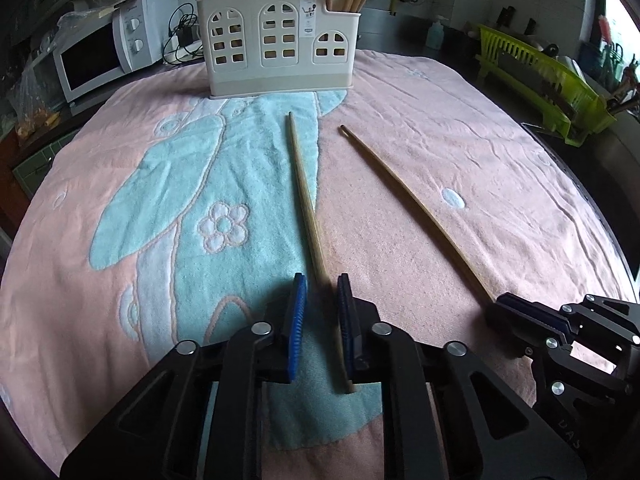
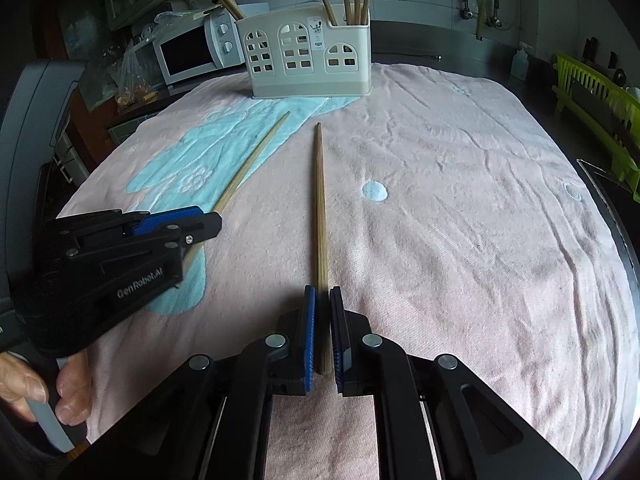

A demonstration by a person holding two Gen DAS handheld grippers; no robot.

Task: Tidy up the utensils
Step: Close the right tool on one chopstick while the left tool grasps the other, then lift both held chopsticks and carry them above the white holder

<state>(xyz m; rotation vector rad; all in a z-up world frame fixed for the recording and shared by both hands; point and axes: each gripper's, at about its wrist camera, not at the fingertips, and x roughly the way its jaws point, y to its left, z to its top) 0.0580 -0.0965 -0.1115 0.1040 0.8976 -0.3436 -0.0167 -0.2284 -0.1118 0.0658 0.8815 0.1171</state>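
Observation:
Two wooden chopsticks lie on the pink and blue towel [image 1: 440, 128], tips pointing at the cream utensil holder [image 1: 276, 44], which has several chopsticks standing in it. The left chopstick [image 1: 306, 200] runs between the blue pads of my left gripper [image 1: 322, 280]; the jaws stand apart with a gap on the left side. The right chopstick [image 2: 320, 204] lies between the pads of my right gripper [image 2: 323, 290], whose jaws are nearly closed around its thick end. The right gripper also shows in the left wrist view [image 1: 516, 312], the left gripper in the right wrist view [image 2: 200, 220].
A white microwave [image 1: 96, 56] stands at the back left. A green dish rack [image 1: 540, 80] stands at the right edge. The holder [image 2: 308, 56] sits at the towel's far edge. A soap bottle [image 1: 436, 32] is behind it.

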